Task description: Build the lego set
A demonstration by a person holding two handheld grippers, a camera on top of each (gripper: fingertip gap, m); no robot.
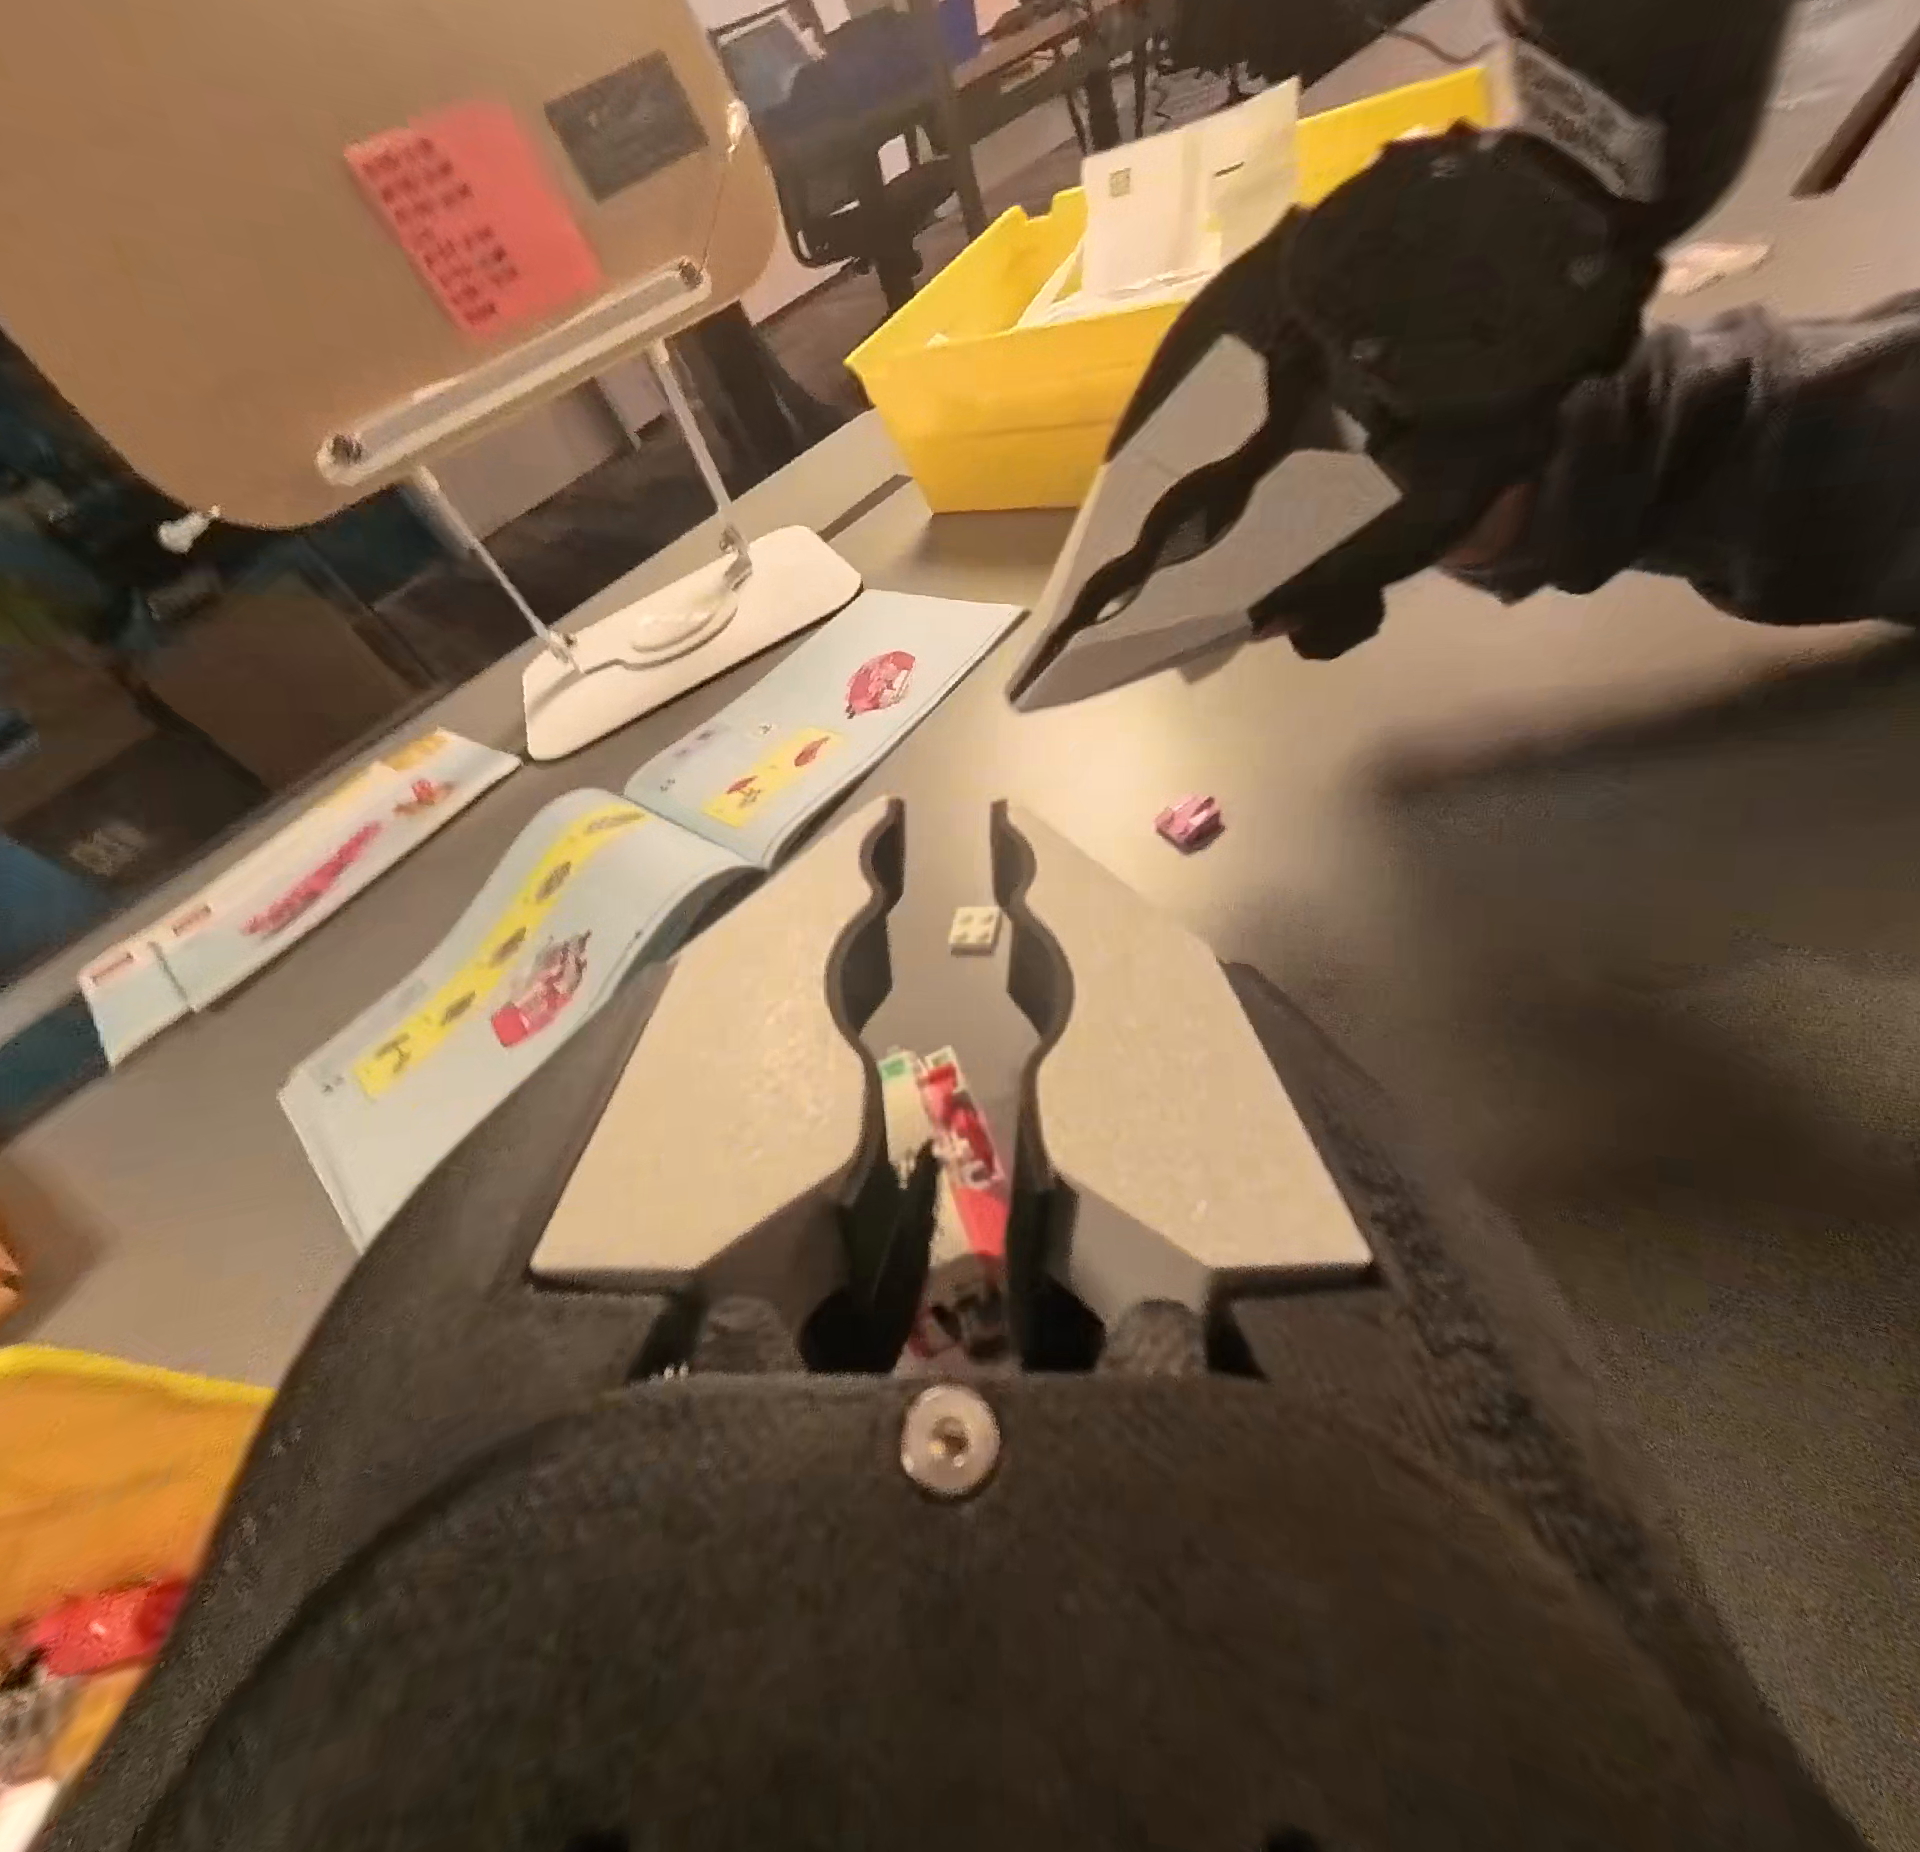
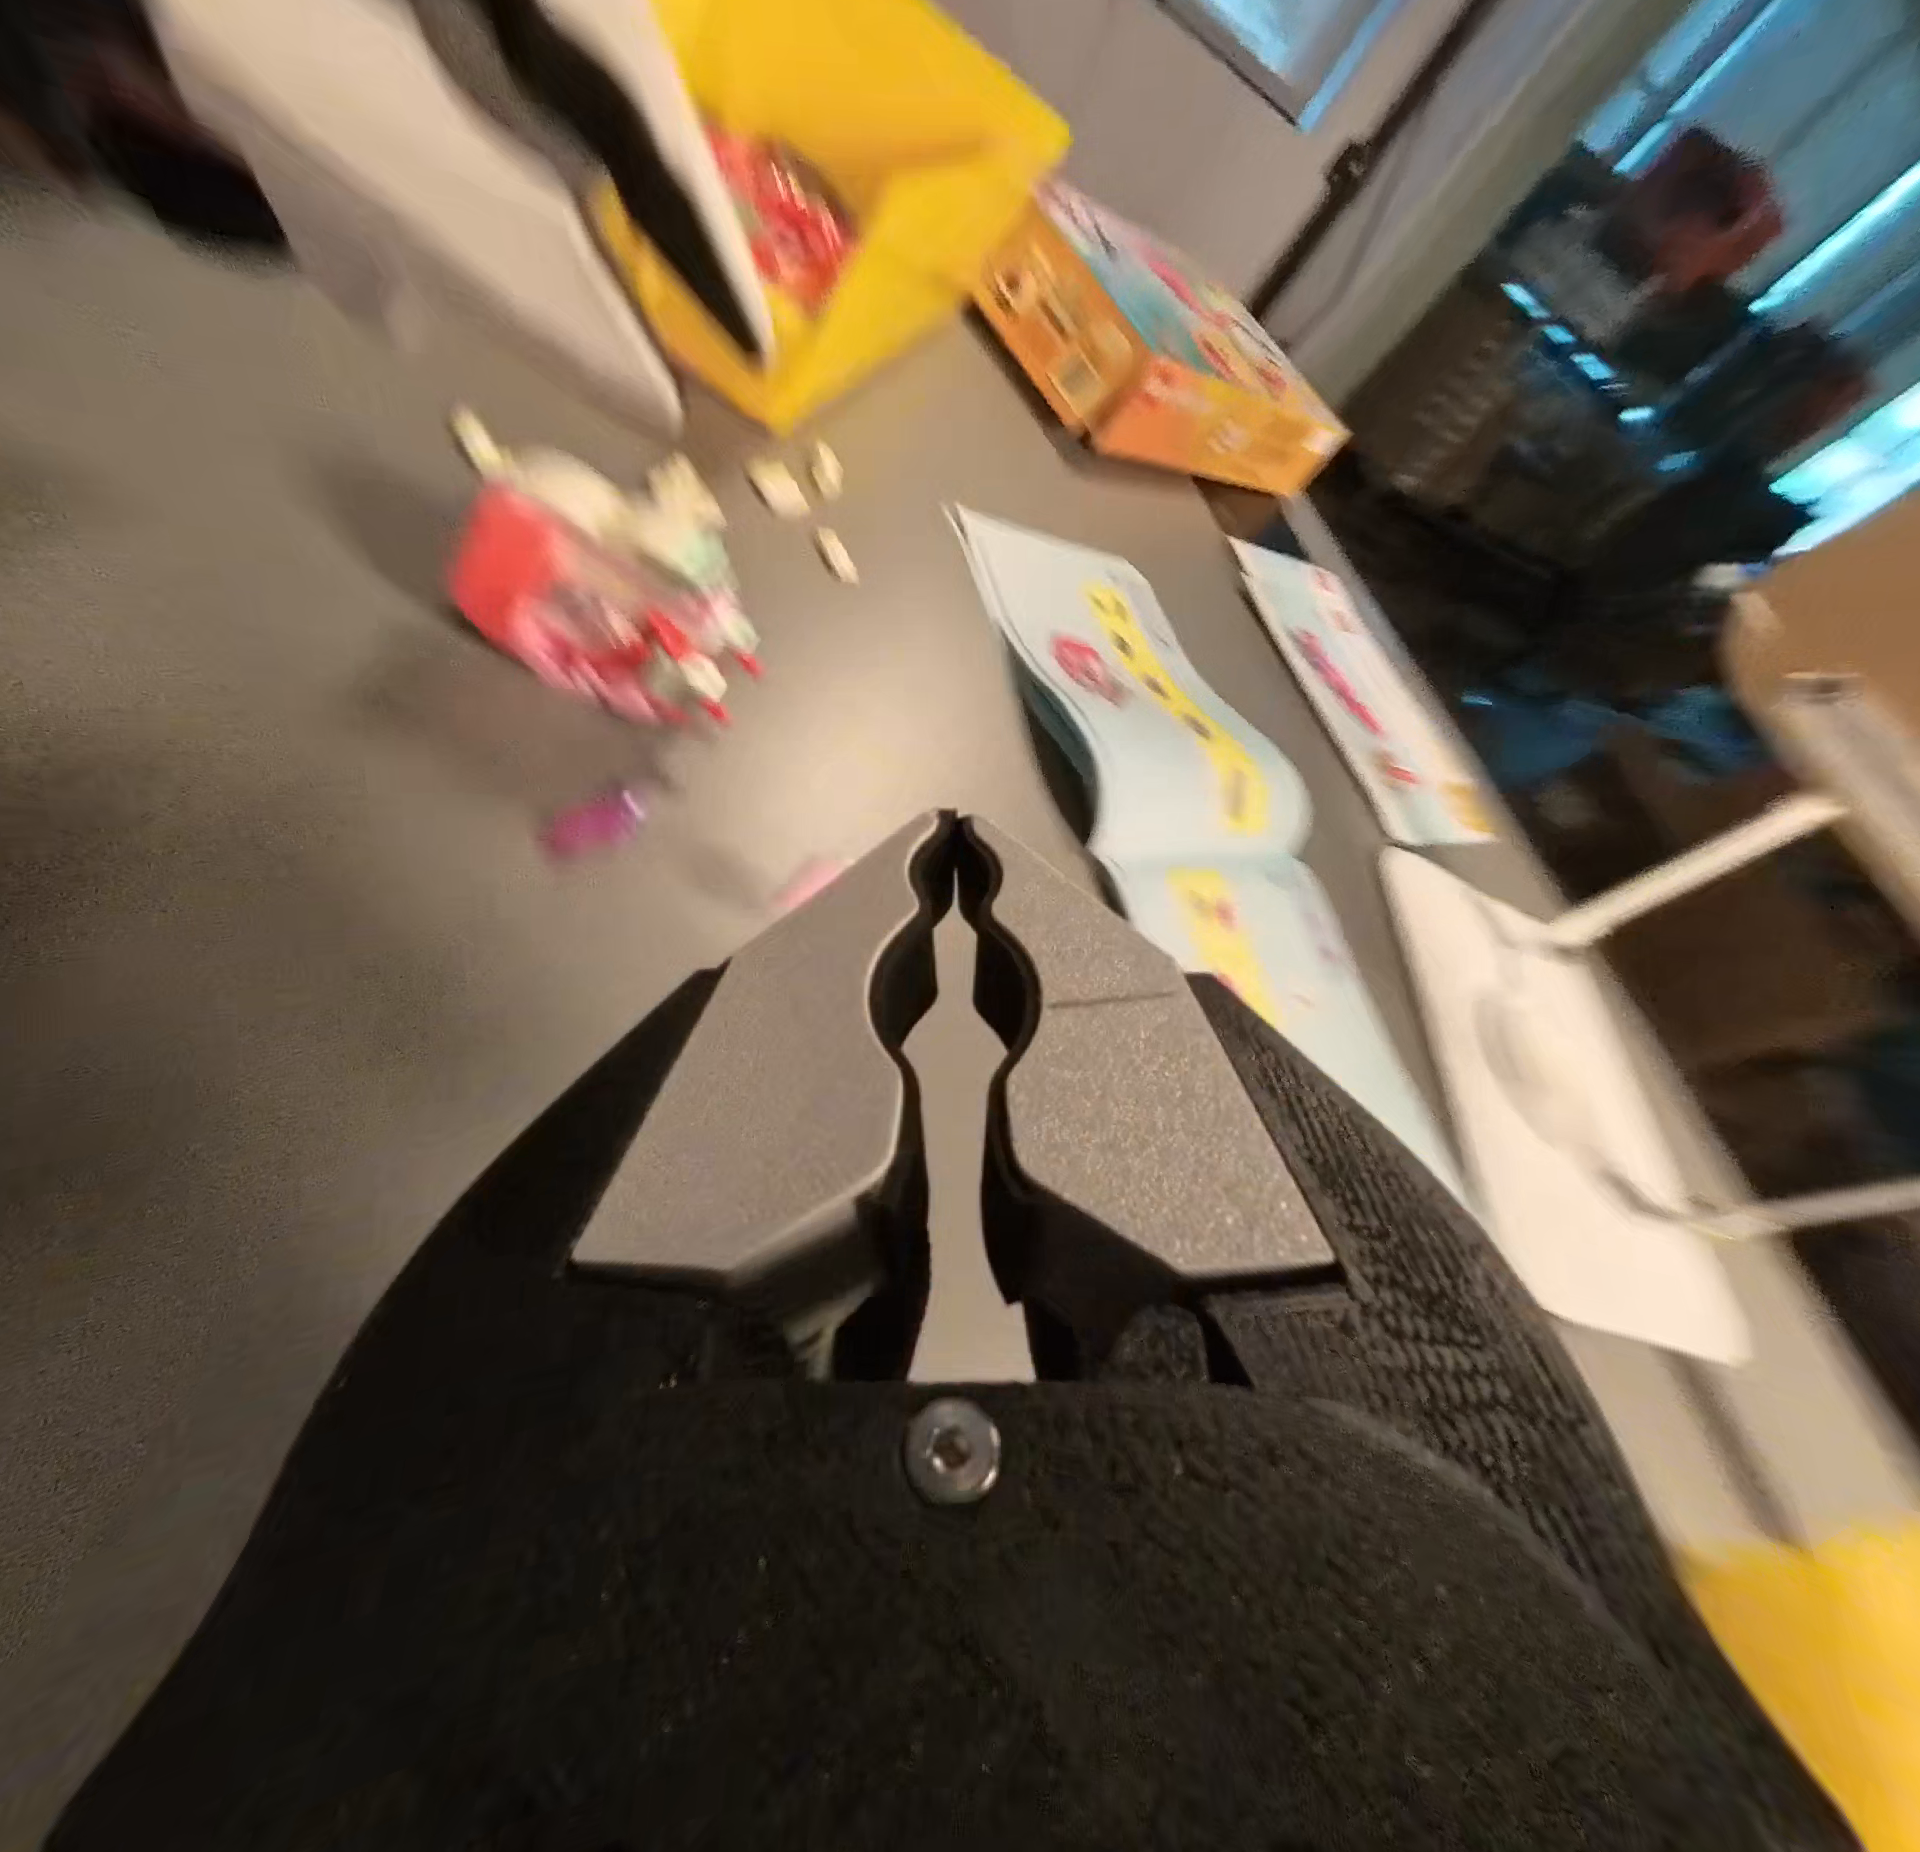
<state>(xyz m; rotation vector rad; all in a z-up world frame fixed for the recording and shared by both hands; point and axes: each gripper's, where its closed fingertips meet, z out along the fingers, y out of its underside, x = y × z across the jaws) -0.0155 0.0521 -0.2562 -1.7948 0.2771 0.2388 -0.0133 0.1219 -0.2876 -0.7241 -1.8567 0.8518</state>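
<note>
My left gripper is open above the grey table. A small white square plate lies on the table and shows between its fingers. Farther back in the gap shows a red, white and green brick model, lying lower; neither pad presses on it. In the right wrist view the model is on the table below the left gripper. My right gripper is shut, its tips together with nothing showing between them. It hangs over the table in the left wrist view. A magenta piece lies near it and also shows in the right wrist view.
An open booklet and a second one lie on the left. A board on a white stand is behind them. A yellow bin with papers is at the back, another yellow bin and an orange box nearby. The magenta piece is about 9 centimeters from my right fingertips.
</note>
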